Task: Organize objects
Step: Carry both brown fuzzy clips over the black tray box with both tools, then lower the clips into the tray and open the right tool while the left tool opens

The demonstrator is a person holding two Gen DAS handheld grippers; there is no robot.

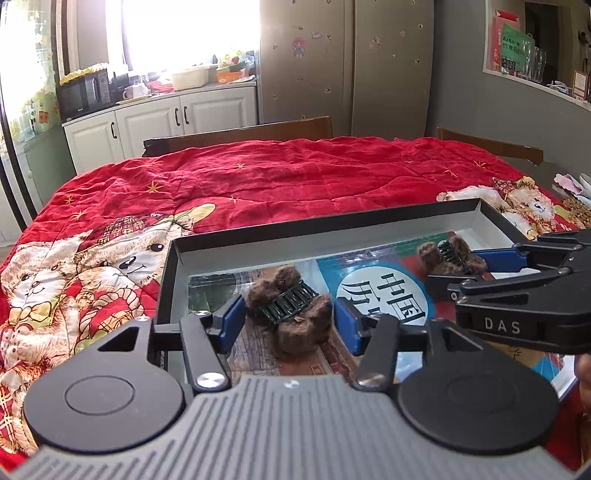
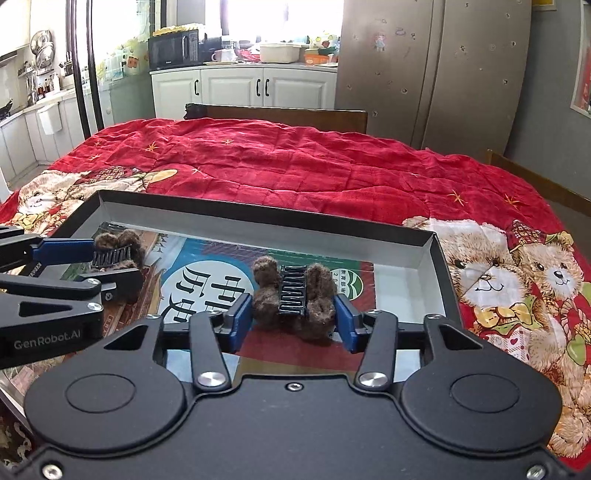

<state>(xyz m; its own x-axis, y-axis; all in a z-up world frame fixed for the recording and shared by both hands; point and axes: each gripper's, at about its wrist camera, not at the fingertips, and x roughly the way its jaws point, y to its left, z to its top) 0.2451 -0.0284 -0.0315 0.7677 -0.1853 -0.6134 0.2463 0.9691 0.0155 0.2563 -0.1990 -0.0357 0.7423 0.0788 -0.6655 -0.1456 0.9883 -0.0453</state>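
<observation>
Both fuzzy clips sit inside tray (image 1: 495, 218): left claw (image 1: 290, 319) and right claw (image 2: 293, 314) each straddle a fuzzy clip (image 1: 290, 310), pads released or barely touching; next, withdraw clear.

Sunlit kitchen window (image 1: 192, 33) above white cabinets (image 1: 159, 122).

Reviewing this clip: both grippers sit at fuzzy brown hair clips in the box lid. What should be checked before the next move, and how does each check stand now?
1. Left gripper straddles a fuzzy hair clip: ok.
2. Right gripper straddles the second fuzzy clip: ok.
3. Pads firmly clamped on the clips: cannot tell; they sit at the fur.
4. Both clips inside the box lid: ok.
5. Clips lifted off the book: cannot tell.
6. The two grippers apart: ok.
</observation>
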